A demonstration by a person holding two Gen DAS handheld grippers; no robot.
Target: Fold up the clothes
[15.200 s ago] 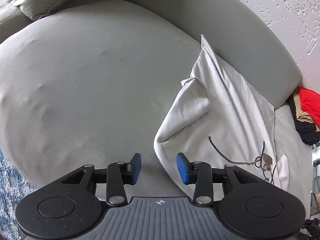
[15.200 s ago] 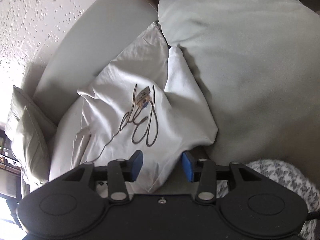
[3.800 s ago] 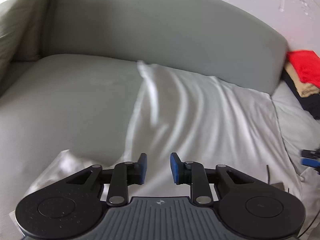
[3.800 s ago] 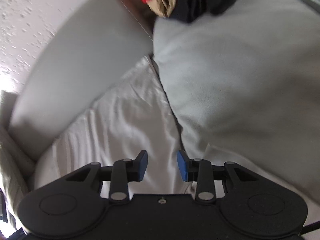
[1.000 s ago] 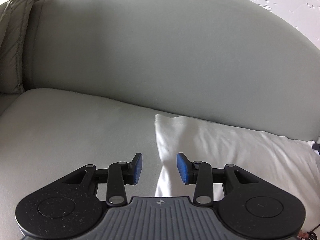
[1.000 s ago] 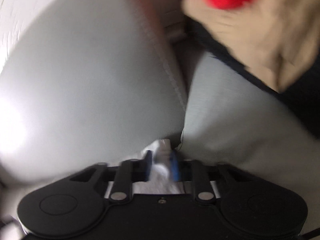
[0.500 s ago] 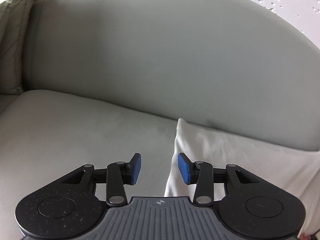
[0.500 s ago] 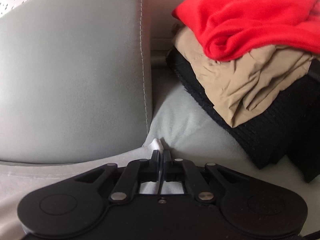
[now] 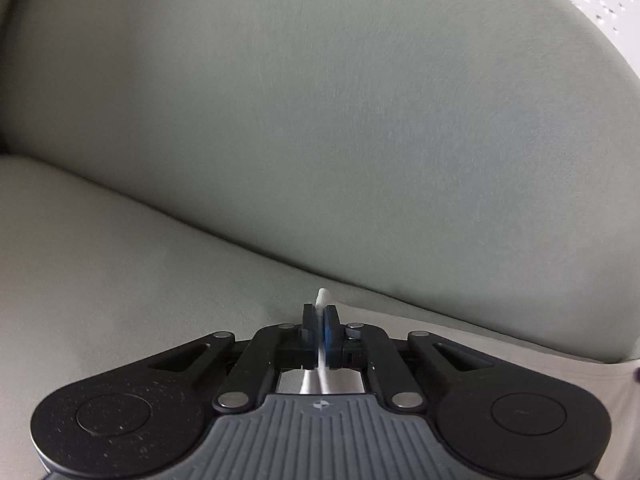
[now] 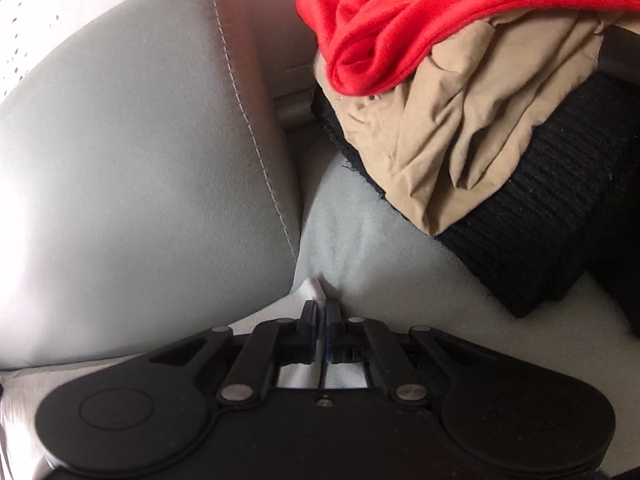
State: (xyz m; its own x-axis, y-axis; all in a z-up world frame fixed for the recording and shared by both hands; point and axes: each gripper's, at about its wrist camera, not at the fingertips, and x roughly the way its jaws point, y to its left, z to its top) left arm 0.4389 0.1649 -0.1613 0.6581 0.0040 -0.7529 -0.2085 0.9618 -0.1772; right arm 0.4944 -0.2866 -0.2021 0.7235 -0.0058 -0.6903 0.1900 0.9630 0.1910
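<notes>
A white garment lies on the grey sofa seat against the backrest. In the left wrist view my left gripper point(image 9: 320, 312) is shut on one far corner of the white garment point(image 9: 321, 295), a small tip poking out past the pads. In the right wrist view my right gripper point(image 10: 321, 307) is shut on the other far corner of the white garment point(image 10: 311, 289), at the gap between the backrest and the neighbouring seat cushion. Most of the garment is hidden under the grippers.
The grey sofa backrest point(image 9: 320, 120) rises right ahead of the left gripper; it also shows in the right wrist view point(image 10: 140, 160). A pile of red point(image 10: 400, 20), tan point(image 10: 460, 140) and black point(image 10: 560, 220) clothes sits on the cushion point(image 10: 380, 260) to the right.
My left gripper moved onto the garment's far corner and closed on it; half a second ago it was open. My right gripper stays shut on its corner and has barely moved.
</notes>
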